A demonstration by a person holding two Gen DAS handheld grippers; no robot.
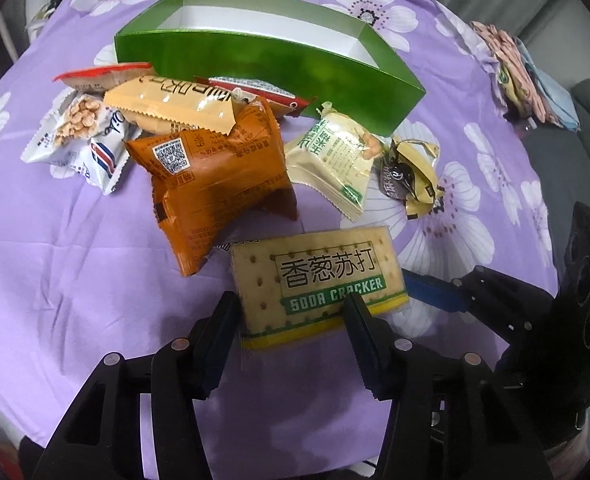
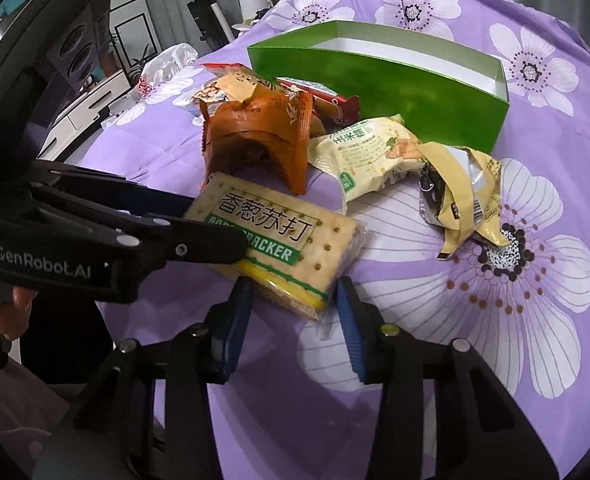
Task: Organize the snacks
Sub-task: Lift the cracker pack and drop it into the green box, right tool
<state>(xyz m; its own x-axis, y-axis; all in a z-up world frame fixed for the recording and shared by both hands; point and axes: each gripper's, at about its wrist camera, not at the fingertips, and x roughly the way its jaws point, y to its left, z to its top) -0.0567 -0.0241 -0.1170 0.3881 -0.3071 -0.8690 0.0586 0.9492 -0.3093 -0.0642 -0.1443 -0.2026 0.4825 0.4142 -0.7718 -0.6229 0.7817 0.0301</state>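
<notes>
- Both tools sit on the same snack: my left tool [image 1: 291,312] has its black pads at the two short ends of the soda cracker pack [image 1: 319,280], and they look pressed against its wrapper.
- Right tool [image 2: 293,300] comes at the near corner of that pack, blue pads on either side of the corner; the jaws stand narrow, but I cannot tell whether the pads actually press on the wrapper.
- No earlier picture is before me, so I speak only of how the jaws stand.
- That cracker pack lies flat on the purple flowered cloth [image 1: 55,280], label up, nearest to me of all the snacks.
- Just behind it stands a puffy orange packet [image 1: 215,184], tilted, its lower end close to the cracker pack.
- To the right of the orange one lies a pale green-and-cream packet [image 1: 331,160], and beside that a crumpled gold-and-black wrapper [image 1: 411,172].
- To the left sit a tan packet [image 1: 175,104] lying on the orange one, a white packet of small round biscuits [image 1: 83,136], and a red-edged packet [image 1: 103,74] behind them.
- A dark red packet [image 1: 271,96] rests against the front wall of the green box [image 1: 255,68].
- That box stands open-topped at the back of the pile, white inside; none of its contents show.
</notes>
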